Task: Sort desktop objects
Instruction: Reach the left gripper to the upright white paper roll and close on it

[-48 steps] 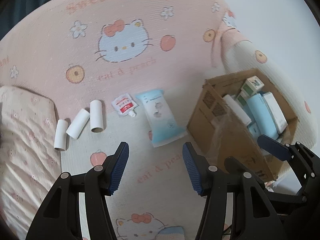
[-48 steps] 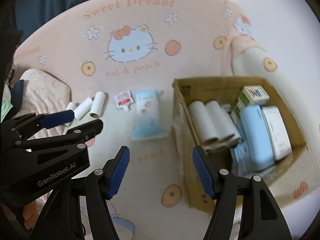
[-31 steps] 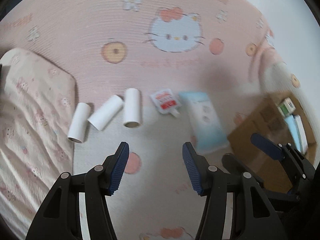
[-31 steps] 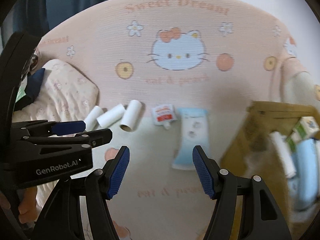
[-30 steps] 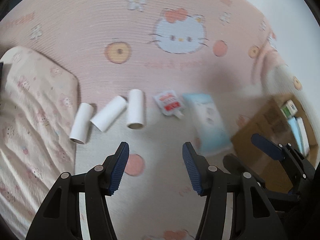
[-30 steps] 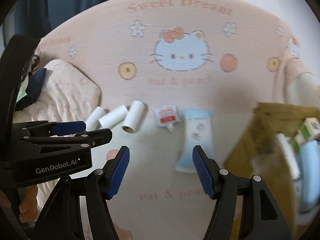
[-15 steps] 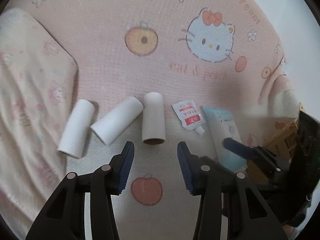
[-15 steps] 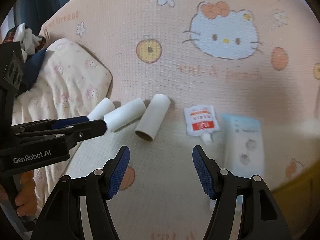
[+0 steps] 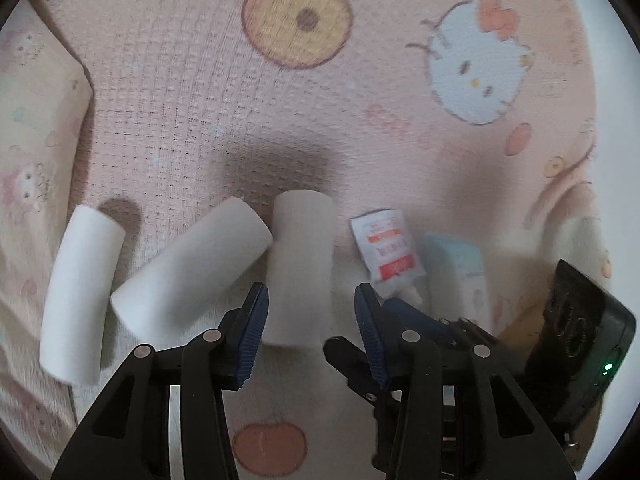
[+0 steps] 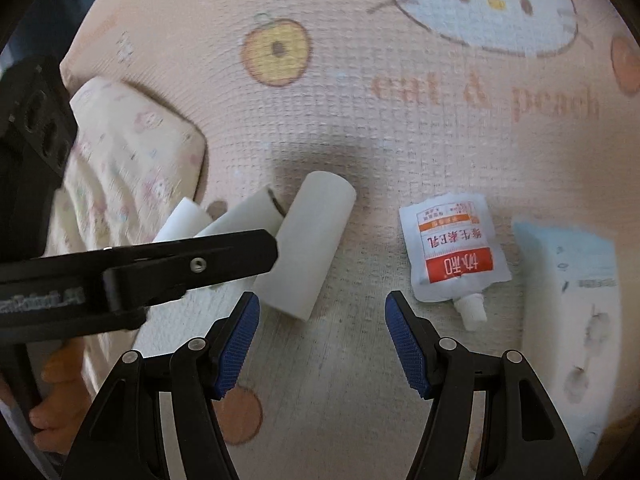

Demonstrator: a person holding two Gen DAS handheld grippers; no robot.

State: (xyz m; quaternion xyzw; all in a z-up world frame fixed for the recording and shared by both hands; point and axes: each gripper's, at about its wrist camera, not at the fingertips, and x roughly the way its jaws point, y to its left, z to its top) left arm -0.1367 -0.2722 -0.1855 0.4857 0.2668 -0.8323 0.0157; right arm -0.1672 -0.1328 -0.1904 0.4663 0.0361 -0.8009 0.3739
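The left gripper (image 9: 308, 312) stood open, its fingers on either side of the rightmost paper roll (image 9: 301, 264) lying on the pink blanket (image 9: 200, 100). The right gripper (image 10: 322, 336) was wide open near the white sachet (image 10: 452, 248).

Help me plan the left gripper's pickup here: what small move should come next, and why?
Probably ease the left gripper a little further forward and then close. Its fingers are open on either side of the near end of the rightmost paper roll, which lies on the blanket between them but not yet clamped. The middle roll touches it, so go gently.
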